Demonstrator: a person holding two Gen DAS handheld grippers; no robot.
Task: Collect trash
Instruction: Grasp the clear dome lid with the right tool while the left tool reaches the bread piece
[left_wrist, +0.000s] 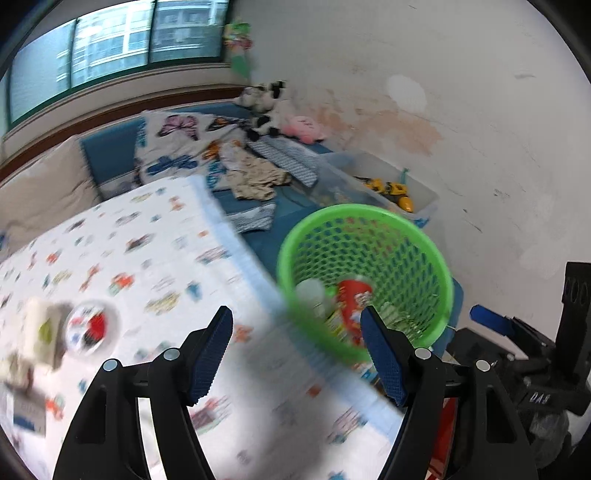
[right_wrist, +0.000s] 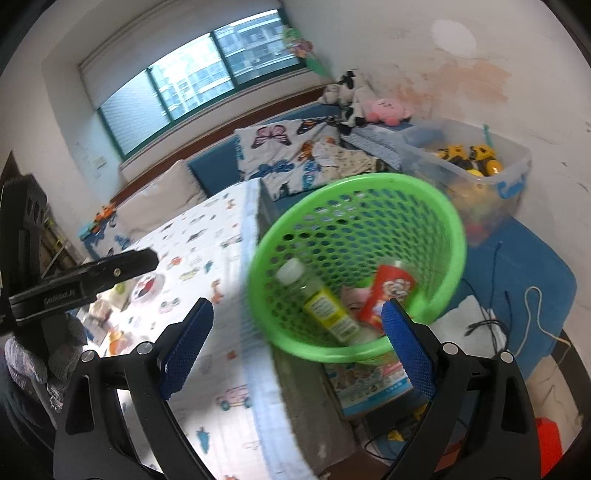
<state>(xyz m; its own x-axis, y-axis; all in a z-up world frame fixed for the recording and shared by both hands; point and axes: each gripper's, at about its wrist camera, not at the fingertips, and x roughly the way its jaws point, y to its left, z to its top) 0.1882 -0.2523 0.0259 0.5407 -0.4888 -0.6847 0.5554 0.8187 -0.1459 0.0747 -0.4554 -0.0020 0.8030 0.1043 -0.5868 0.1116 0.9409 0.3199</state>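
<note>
Left wrist view: Although blur smears much of it, the left gripper stands released, jaws wide apart with nothing between them, over the table covered in a white cloth printed with small cartoon vehicles.
Trash left: a round white lid with red print and a pale crumpled carton lie at the table's left, well apart from the bin.
Bin: the green perforated plastic basket sits just past the table's right edge, already holding a red snack tube.

Right wrist view: the right gripper is likewise spread and empty, pointing at the basket.
Contents: a clear bottle with a yellow label lies beside the red tube.
Doing it well: I judge the left gripper should travel to the lid, slow down, close across its rim, then carry it clear of the basket's near wall before letting go.
</note>
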